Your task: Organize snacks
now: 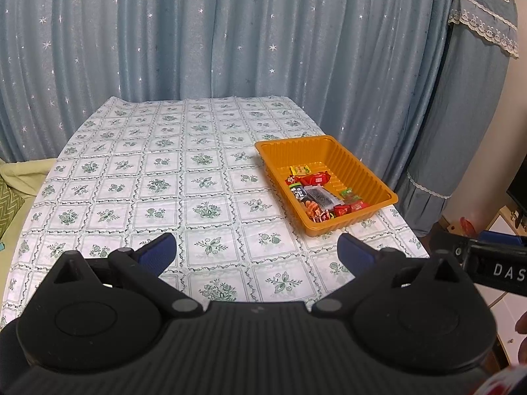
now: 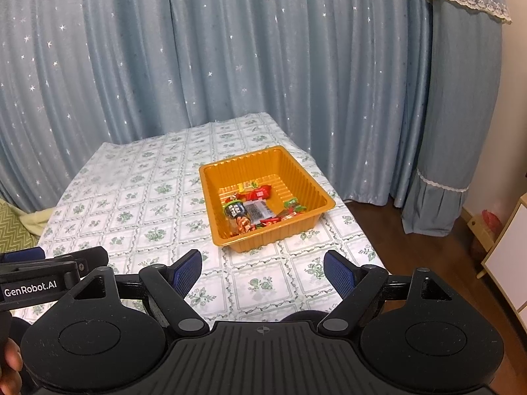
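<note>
1. Orange rectangular plastic tray with ribbed walls (image 1: 362,168) (image 2: 296,172): upright and open-topped, on the worktop's right side near the front corner.
2. Small wrapped snacks (image 1: 316,194) (image 2: 255,209): a loose heap in the tray's nearer half, with red, yellow, green and orange wrappers around a dark packet with a clear end; the far half is bare.

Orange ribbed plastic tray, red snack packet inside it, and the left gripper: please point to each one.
Orange ribbed plastic tray (image 2: 298,177): right wrist view, bare inner far wall.
Red snack packet (image 2: 259,193): right wrist view, wrapper middle.
Left gripper (image 1: 257,250): left wrist view, midway between open fingertips.
</note>
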A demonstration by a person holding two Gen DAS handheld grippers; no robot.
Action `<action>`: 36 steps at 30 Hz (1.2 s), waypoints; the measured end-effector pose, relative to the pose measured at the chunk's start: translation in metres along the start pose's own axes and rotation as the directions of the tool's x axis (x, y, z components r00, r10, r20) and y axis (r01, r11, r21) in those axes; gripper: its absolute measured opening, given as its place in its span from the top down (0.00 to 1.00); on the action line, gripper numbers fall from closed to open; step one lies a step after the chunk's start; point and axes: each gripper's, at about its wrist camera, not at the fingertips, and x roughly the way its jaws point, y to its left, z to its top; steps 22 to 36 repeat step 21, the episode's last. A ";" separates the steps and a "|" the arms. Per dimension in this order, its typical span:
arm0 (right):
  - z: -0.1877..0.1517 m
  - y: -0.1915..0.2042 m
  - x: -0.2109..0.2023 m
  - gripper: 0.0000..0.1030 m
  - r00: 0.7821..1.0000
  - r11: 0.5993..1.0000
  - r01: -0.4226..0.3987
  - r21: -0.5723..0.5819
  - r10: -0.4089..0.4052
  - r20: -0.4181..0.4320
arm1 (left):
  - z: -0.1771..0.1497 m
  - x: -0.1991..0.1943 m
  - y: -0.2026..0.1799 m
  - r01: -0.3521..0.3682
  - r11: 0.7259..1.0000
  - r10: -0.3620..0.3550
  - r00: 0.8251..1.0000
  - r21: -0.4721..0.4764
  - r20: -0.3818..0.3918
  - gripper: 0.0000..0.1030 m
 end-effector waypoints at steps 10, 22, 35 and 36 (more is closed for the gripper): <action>-0.001 0.001 -0.001 0.22 1.000 1.000 -0.001 0.001 0.001 -0.002 | -0.001 0.000 0.001 -0.001 1.000 0.001 1.000 0.000 -0.001 0.00; -0.002 0.001 -0.001 0.22 1.000 1.000 0.000 0.004 0.000 -0.004 | -0.003 -0.001 -0.002 0.007 1.000 -0.008 1.000 0.024 0.026 0.00; -0.002 0.001 -0.001 0.22 1.000 1.000 0.000 0.004 0.000 -0.004 | -0.003 -0.001 -0.002 0.007 1.000 -0.008 1.000 0.024 0.026 0.00; -0.002 0.001 -0.001 0.22 1.000 1.000 0.000 0.004 0.000 -0.004 | -0.003 -0.001 -0.002 0.007 1.000 -0.008 1.000 0.024 0.026 0.00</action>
